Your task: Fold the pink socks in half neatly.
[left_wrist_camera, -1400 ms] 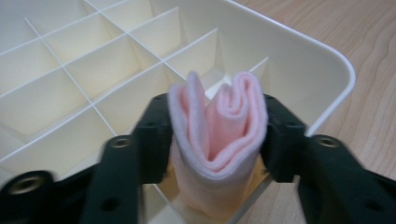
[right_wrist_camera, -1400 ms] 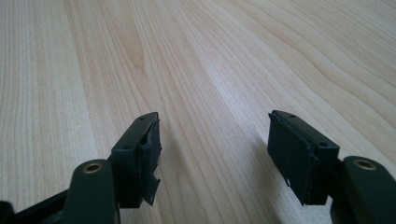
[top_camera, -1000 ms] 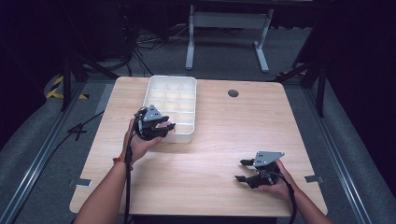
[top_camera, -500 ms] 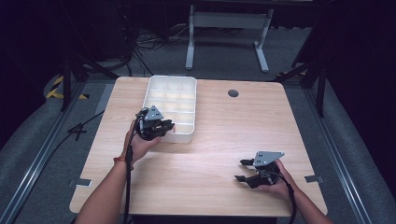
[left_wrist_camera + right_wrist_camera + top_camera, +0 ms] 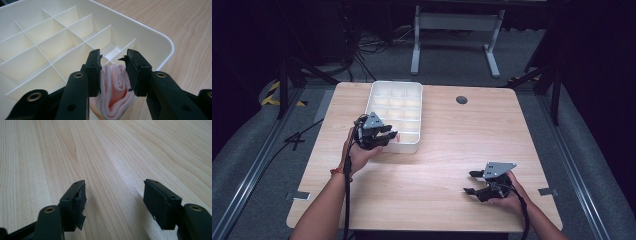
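Because it is meant for a corner cell of the white divided tray [image 5: 160, 37], the folded pink cloth [image 5: 115, 92] is held over that cell between the just-loosening jaws of the left gripper [image 5: 113, 71], while the right gripper [image 5: 115, 202] is rested spread and empty on the table [image 5: 125, 150].

A wooden table [image 5: 437, 165] with a dark round grommet [image 5: 461, 100] near its far edge stands on grey carpet [image 5: 257, 150], with a white metal stand [image 5: 452, 22] and tangled cables [image 5: 362, 42] behind it, and yellow-black tape [image 5: 274, 95] off to the left.
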Motion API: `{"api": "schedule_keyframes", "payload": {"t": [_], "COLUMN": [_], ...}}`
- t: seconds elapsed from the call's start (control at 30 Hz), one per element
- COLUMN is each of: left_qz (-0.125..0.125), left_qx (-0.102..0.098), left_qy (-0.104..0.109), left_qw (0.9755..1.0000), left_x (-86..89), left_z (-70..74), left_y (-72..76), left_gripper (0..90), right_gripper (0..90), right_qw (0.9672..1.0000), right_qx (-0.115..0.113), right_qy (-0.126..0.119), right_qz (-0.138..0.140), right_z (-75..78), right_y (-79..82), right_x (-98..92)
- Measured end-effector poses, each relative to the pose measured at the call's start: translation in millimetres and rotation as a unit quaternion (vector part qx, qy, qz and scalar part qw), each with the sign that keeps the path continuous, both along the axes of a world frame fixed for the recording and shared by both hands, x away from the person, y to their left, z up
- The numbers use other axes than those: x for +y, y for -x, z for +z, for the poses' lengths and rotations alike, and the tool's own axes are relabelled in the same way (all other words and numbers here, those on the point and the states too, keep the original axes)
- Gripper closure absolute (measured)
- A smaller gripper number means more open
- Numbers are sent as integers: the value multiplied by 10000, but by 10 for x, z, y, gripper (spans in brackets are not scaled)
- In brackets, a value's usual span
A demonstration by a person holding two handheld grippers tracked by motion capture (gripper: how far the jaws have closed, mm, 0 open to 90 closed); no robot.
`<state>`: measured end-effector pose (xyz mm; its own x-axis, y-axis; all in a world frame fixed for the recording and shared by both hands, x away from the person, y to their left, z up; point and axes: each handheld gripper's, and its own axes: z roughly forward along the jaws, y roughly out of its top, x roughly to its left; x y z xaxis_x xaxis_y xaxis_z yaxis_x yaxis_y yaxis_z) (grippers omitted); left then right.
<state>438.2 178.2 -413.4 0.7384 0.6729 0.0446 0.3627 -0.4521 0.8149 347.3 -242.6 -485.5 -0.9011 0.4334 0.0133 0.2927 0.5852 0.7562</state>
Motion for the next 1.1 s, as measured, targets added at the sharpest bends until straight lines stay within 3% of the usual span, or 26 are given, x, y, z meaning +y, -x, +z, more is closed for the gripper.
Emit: {"api": "schedule_keyframes", "payload": {"t": [0.27,0.3,0.37,0.43,0.5,0.77,1.1], "left_qz": [65,31,38,40,46,-95,-213], "left_qx": [-81,-76,-90,-125,-92,-128,-95], "left_qy": [-102,-223,-261,-381,-365,-608,-765], "left_qw": [9999,9997,9996,9992,9993,9980,9968], "left_x": [50,72,83,114,140,230,287], "left_z": [63,80,84,95,99,142,123], "left_y": [71,77,101,142,173,321,475], "left_gripper": [503,503,470,431,406,344,296], "right_gripper": [345,341,334,318,269,279,285], "right_qw": [10000,10000,10000,10000,9999,9998,9995], "right_qx": [-10,-28,-21,-21,-23,-68,-162], "right_qy": [8,13,18,24,47,108,128], "right_qz": [-12,-14,-32,-62,-140,-149,-225], "right_z": [0,-1,-1,-1,-2,11,62], "right_y": [0,-1,-1,-2,-4,0,10], "right_x": [1,1,2,6,7,4,-22]}}
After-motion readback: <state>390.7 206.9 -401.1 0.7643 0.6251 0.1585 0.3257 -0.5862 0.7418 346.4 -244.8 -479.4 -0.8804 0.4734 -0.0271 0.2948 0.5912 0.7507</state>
